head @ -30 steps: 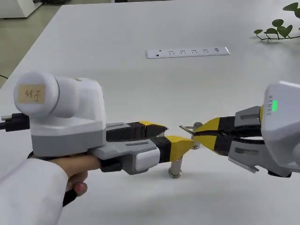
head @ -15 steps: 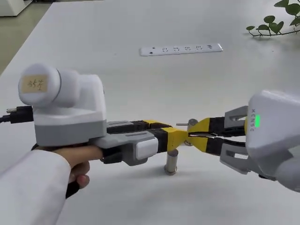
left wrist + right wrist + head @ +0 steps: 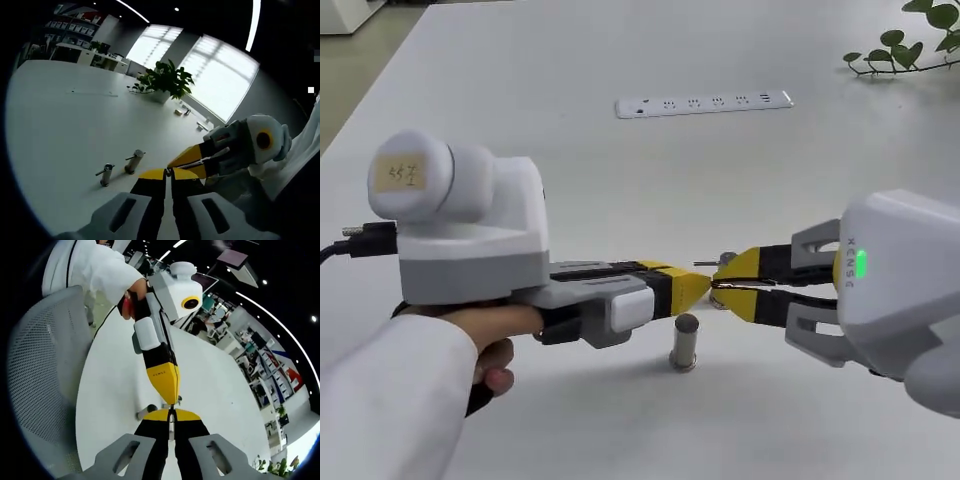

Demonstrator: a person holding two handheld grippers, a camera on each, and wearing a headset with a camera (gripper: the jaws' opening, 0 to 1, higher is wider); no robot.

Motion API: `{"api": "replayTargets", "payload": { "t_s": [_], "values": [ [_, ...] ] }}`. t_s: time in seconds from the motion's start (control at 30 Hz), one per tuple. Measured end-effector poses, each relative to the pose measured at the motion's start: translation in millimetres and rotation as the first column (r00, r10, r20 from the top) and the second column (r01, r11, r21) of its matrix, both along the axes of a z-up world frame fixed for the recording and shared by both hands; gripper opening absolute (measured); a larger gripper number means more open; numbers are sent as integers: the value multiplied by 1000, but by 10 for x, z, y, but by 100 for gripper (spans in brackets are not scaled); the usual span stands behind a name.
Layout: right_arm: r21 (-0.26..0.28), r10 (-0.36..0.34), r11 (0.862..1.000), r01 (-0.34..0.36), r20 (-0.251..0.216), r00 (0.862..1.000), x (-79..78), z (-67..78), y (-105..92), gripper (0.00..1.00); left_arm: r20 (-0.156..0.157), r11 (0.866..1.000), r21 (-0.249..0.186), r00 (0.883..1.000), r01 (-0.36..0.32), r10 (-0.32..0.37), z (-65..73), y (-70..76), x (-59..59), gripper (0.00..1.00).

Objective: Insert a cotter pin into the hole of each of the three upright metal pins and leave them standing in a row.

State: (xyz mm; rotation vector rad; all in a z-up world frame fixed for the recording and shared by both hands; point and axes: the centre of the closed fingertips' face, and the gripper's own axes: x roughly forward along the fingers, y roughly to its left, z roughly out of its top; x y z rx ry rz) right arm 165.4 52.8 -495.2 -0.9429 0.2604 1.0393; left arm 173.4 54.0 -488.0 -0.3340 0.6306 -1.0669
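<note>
A bare upright metal pin (image 3: 684,342) stands on the white table, just below both gripper tips; it also shows as the metal pin (image 3: 145,413). Two more upright pins (image 3: 106,174) (image 3: 134,161) carry cotter pins through their heads. One of them, a pin with its cotter pin (image 3: 724,261), peeks out behind the tips. My left gripper (image 3: 698,289) comes in from the left, jaws shut, holding nothing I can see. My right gripper (image 3: 716,284) faces it tip to tip, shut on a thin cotter pin (image 3: 715,289), which is mostly hidden.
A white power strip (image 3: 703,102) lies at the back of the table (image 3: 570,150). Green plant leaves (image 3: 900,48) reach in at the far right corner. A person's hand and white sleeve (image 3: 410,400) hold the left gripper. A mesh chair (image 3: 45,375) stands beside the table.
The left gripper's jaws have closed and its tip has drawn back from above the bare pin, whose top now shows. The right gripper has edged left toward it.
</note>
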Motion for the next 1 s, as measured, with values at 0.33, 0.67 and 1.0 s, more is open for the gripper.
{"api": "replayTargets", "payload": {
  "t_s": [0.33, 0.67, 1.0],
  "values": [
    [4, 30, 1000, -30, 12, 999, 35, 37, 43, 0, 33, 1000, 20, 999, -12, 11, 43, 36, 35, 0],
    [1, 9, 1000, -9, -32, 999, 51, -33, -33, 0, 58, 998, 63, 998, -4, 1, 6, 38, 53, 0],
    [264, -34, 947, 181, -479, 877, -95, -185, -114, 14, 142, 992, 105, 987, 66, -80, 15, 70, -41, 0]
  ]
}}
